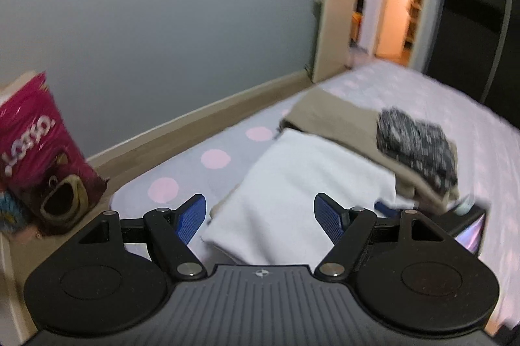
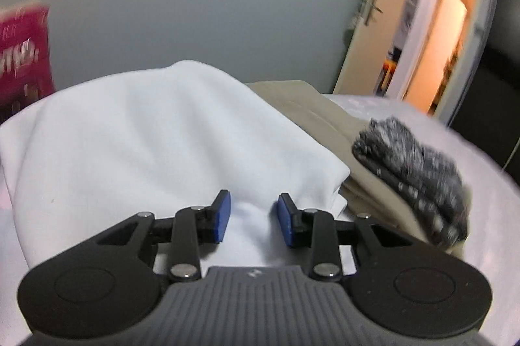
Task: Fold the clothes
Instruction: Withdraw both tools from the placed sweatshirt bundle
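Closest to me, my right gripper (image 2: 253,217) hangs just over the near edge of the folded white garment (image 2: 156,144), its blue pads (image 2: 222,217) partly parted with nothing pinched between them; the cloth lies under them, not in them, so I read this hand as released. My left gripper (image 1: 261,217) is spread wider, pads (image 1: 190,221) well apart and empty, looking down at the same white garment (image 1: 292,183) from a little further back. I judge both hands are free because this piece looks finished: it sits as a compact, smooth bundle on the spotted bedsheet (image 1: 211,159), with no loose sleeve or hem showing.

Just beyond it, touching its far edge, lies a folded beige garment (image 2: 312,115), and on top of that a dark speckled garment (image 2: 412,170), also folded small. Stacking the smaller piece on the broader one keeps the pile steady, I'd guess, and the white bundle lies beside it, possibly waiting to join the pile.

Off to the left, near the bed's edge, stands a pink printed bag (image 1: 42,157), clear of the work. Further back are the grey wall (image 1: 130,21) and an open door (image 1: 328,14) with a warmly lit room behind it. I see no unfolded clothing in either view, though motion blur hides fine detail
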The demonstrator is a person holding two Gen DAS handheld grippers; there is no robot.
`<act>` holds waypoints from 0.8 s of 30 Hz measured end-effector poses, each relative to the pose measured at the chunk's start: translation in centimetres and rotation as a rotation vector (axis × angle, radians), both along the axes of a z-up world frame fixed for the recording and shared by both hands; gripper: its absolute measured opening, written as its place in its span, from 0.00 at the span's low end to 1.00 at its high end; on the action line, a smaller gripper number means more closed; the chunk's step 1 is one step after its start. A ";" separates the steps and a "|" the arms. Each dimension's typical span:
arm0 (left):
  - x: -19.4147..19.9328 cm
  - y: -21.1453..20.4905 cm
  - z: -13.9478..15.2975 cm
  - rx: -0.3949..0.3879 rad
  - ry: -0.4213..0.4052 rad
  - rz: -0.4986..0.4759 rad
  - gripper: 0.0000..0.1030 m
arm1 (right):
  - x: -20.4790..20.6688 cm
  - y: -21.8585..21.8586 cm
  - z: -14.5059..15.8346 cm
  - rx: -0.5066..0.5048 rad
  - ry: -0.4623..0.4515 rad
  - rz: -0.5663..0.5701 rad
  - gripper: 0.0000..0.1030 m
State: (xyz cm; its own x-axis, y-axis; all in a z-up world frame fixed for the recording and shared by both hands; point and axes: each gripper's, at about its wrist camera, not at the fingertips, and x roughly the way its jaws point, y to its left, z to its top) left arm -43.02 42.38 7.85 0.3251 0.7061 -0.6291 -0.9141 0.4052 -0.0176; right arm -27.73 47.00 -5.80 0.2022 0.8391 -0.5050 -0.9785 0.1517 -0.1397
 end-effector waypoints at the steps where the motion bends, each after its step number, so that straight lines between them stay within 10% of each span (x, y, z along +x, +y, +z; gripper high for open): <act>1: 0.4 -0.1 -0.2 0.007 0.020 -0.022 0.71 | 0.7 -0.3 0.4 0.014 0.057 0.011 0.34; 4: 1.0 -0.8 -0.4 0.041 0.031 -0.076 0.71 | 2.6 -2.8 2.3 0.039 0.157 0.047 0.35; 8: 1.8 -1.8 -0.2 0.067 0.015 -0.135 0.71 | 1.8 -5.2 4.4 0.063 0.214 0.010 0.76; 12: 2.6 -2.1 -0.1 0.048 0.028 -0.140 0.71 | -0.2 -8.3 5.8 0.014 0.233 -0.051 0.88; 24: 3.2 -1.4 -1.3 -0.004 0.184 -0.002 0.71 | -4.5 -10.6 9.8 -0.046 0.251 -0.152 0.97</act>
State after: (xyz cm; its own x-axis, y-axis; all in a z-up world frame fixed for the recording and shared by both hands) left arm -39.80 41.00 6.55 0.2053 0.7031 -0.6808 -0.9012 0.4071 0.1486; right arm -32.20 36.40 4.05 0.1880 0.7840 -0.5917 -0.9498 0.2985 0.0937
